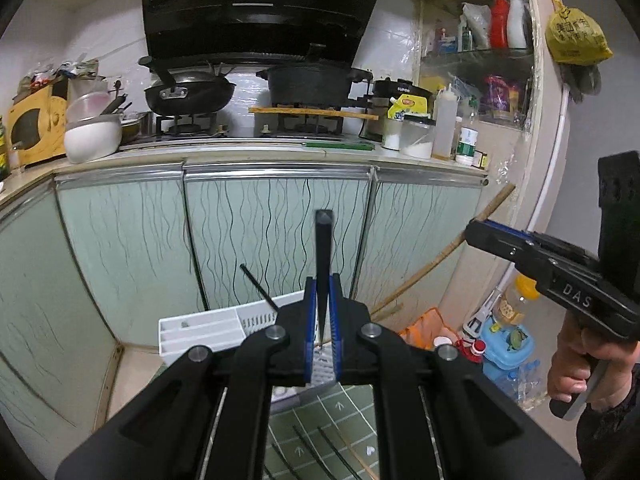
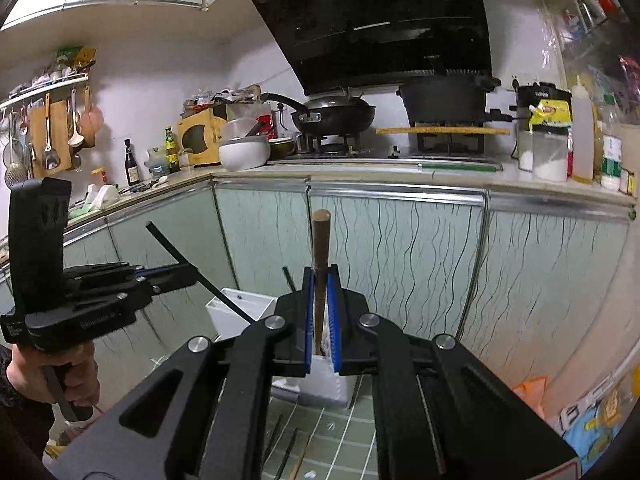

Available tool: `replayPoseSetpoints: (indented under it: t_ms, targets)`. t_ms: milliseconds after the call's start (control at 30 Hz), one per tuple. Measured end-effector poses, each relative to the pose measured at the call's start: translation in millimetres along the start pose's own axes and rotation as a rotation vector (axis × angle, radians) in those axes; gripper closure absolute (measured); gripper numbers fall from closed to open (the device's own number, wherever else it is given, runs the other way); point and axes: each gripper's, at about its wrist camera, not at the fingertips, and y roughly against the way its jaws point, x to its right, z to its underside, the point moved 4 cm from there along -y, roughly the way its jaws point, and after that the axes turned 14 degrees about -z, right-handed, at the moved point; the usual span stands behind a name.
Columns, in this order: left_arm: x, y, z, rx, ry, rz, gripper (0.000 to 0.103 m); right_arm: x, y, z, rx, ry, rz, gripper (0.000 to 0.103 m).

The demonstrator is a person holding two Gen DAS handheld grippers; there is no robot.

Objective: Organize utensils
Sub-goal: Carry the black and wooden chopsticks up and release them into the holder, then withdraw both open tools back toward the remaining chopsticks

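Note:
My left gripper [image 1: 322, 282] is shut on a black chopstick [image 1: 323, 246] that stands upright between the blue pads. My right gripper [image 2: 321, 278] is shut on a brown wooden chopstick [image 2: 321, 240], also upright. Both are held in the air above a white compartment tray [image 1: 192, 330] [image 2: 236, 308], which sits on a green mat [image 1: 340, 404]. Another black stick [image 1: 260, 287] rises from the tray. Several loose chopsticks [image 1: 304, 446] [image 2: 286, 454] lie on the mat. In the right wrist view the left gripper [image 2: 192, 272] shows at the left with its black chopstick [image 2: 180, 258].
Pale green cabinet doors [image 1: 260, 232] stand just behind the tray. The counter above holds a wok [image 1: 188, 94], a black pot [image 1: 310, 84] and jars. Bottles and an orange bag [image 1: 430, 326] crowd the floor at the right. A bamboo pole [image 1: 444, 254] leans on the wall.

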Motion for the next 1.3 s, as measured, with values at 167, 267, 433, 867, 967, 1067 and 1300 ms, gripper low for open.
replayPoseSetpoints:
  t_ms: [167, 267, 433, 867, 967, 1067, 1300]
  targets:
    - [5.8, -29.1, 2.9, -0.026, -0.015, -0.007, 0.097, 15.9, -20.5, 4.4, -0.015, -0.014, -0.004, 0.097]
    - [5.8, -37.8, 5.9, -0.026, -0.006, -0.021, 0.097, 24.3, -30.8, 10.2, -0.025, -0.025, -0.003, 0.097]
    - [6.7, -27.9, -9.2, 0.003, 0.008, 0.003, 0.097, 32.9, -38.6, 11.5, -0.034, -0.038, -0.006, 0.097]
    - [1.7, -46.4, -26.8, 0.005, -0.008, -0.026, 0.097, 34.6, -61.6, 14.3, -0.071, -0.025, -0.012, 0.097]
    - [0.2, -63.2, -12.3, -0.017, -0.01, -0.019, 0.097, 39.6, -73.5, 23.1, -0.111, -0.022, 0.004, 0.096]
    - [-2.1, -72.9, 1.1, -0.032, -0.012, -0.013, 0.092, 49.0, -78.7, 33.7, -0.147, -0.041, 0.035, 0.063]
    - [-26.3, -49.2, 18.0, 0.027, 0.027, -0.105, 0.006, 48.1, -44.5, 39.9, -0.115, -0.044, 0.061, 0.007]
